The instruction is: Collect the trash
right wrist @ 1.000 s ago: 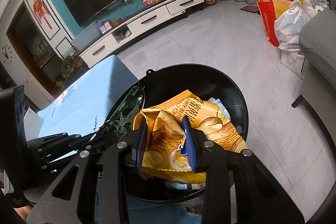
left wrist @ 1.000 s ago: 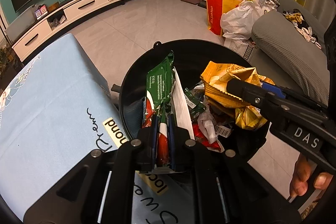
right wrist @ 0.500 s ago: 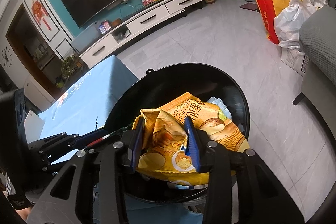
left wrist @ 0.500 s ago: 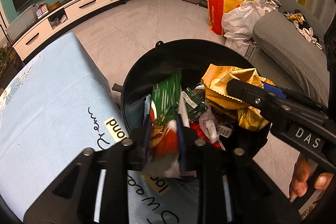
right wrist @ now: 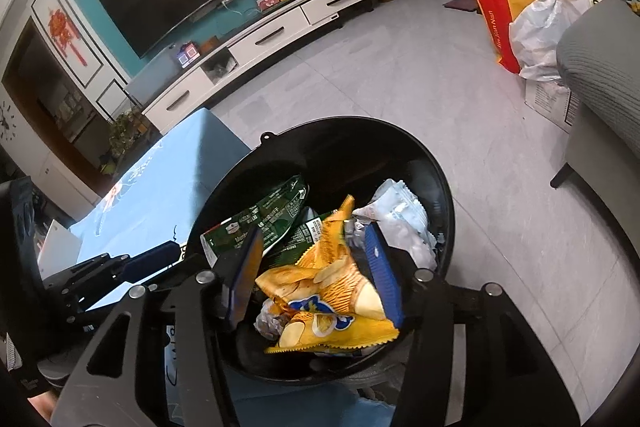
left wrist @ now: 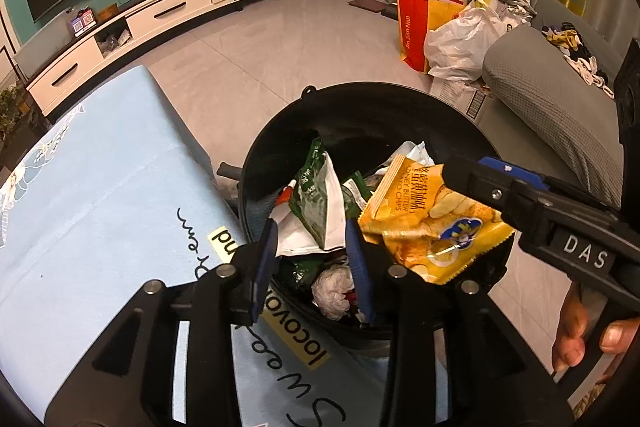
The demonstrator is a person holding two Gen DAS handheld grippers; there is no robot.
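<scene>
A black round bin (left wrist: pixel 472 125) (right wrist: pixel 440 179) stands beside the table, holding several wrappers. My left gripper (left wrist: pixel 314 261) hovers over its near rim with jaws opening. The green and white wrapper (left wrist: pixel 320 203) (right wrist: pixel 260 219) lies loose in the bin past the blue pads. My right gripper (right wrist: pixel 314 273) hangs over the bin too, its jaws opening. The yellow chip bag (right wrist: pixel 328 287) (left wrist: pixel 424 223) sags between them onto the trash, no longer pinched. The right gripper (left wrist: pixel 500 187) reaches in from the right in the left wrist view. A white wrapper (right wrist: pixel 400 223) lies at the bin's right.
A table with a light blue cloth (left wrist: pixel 88 203) borders the bin on the left. A grey sofa (left wrist: pixel 552 99), a red and yellow bag (left wrist: pixel 420 23) and a white plastic bag (left wrist: pixel 464 43) stand behind. A hand (left wrist: pixel 576 331) holds the right gripper.
Both grippers opened. The green wrapper slipped out of the left jaws into the bin. The yellow chip bag dropped from the right jaws and unfolded onto the trash.
</scene>
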